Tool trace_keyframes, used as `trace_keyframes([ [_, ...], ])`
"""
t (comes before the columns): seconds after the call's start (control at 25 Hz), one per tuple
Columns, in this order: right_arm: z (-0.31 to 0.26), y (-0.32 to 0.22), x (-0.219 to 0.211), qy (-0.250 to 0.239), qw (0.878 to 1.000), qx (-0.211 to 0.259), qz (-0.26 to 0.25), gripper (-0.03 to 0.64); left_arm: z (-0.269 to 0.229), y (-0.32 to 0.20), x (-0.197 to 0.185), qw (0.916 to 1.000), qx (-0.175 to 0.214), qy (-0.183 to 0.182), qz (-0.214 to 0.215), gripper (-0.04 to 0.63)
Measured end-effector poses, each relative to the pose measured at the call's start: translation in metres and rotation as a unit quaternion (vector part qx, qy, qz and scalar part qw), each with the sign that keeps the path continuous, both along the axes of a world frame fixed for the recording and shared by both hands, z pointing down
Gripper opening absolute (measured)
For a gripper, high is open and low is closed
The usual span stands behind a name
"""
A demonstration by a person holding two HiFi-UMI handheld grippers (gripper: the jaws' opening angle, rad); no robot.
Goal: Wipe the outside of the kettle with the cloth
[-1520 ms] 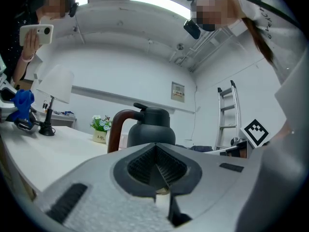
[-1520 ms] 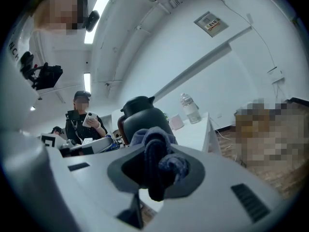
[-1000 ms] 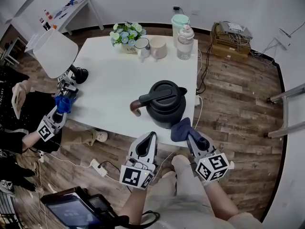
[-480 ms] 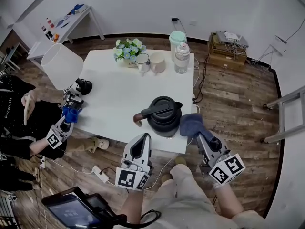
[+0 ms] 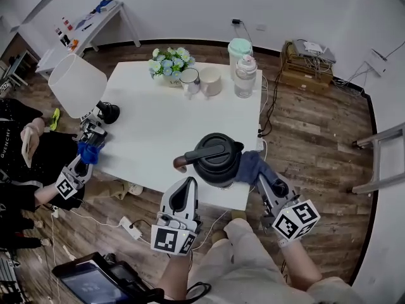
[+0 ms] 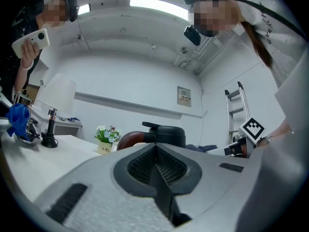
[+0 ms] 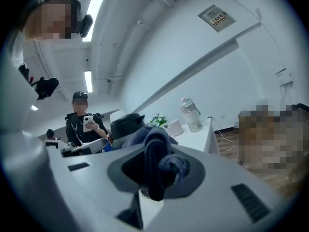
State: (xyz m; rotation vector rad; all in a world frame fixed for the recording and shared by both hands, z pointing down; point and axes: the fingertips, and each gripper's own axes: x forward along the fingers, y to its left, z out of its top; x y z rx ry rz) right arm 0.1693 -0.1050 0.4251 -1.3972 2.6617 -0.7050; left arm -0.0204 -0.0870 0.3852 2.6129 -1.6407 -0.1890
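A black kettle (image 5: 217,159) with a brown handle (image 5: 180,164) stands near the front edge of the white table (image 5: 158,122). My right gripper (image 5: 261,180) is shut on a dark blue cloth (image 5: 249,166), which lies against the kettle's right side. In the right gripper view the cloth (image 7: 157,149) bunches between the jaws, with the kettle (image 7: 125,123) just behind it. My left gripper (image 5: 188,185) is shut and holds nothing, just below the table's front edge, in front of the kettle (image 6: 164,132).
At the table's far end stand a flower pot (image 5: 166,62), two mugs (image 5: 189,76), a glass jar (image 5: 245,73) and a green-lidded container (image 5: 240,45). A white lamp (image 5: 77,84) is at the left edge. Another person's gripper there holds something blue (image 5: 87,152). A power strip (image 5: 131,229) lies on the floor.
The right gripper has shifted the cloth a little along the kettle's right side, back against the body. The left gripper stays shut in front of the table edge.
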Motion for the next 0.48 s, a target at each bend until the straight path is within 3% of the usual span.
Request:
trace_keyframes([
  [0.28, 0.048, -0.008, -0.003, 0.025, 0.999, -0.027, -0.008, 0.061, 0.012, 0.000, 0.007, 0.9999, 0.006, 0.011, 0.003, 0.008],
  [0.48, 0.069, -0.011, -0.010, 0.071, 0.997, -0.025, -0.008, 0.061, 0.019, 0.003, 0.018, 0.9997, 0.009, 0.015, 0.015, 0.008],
])
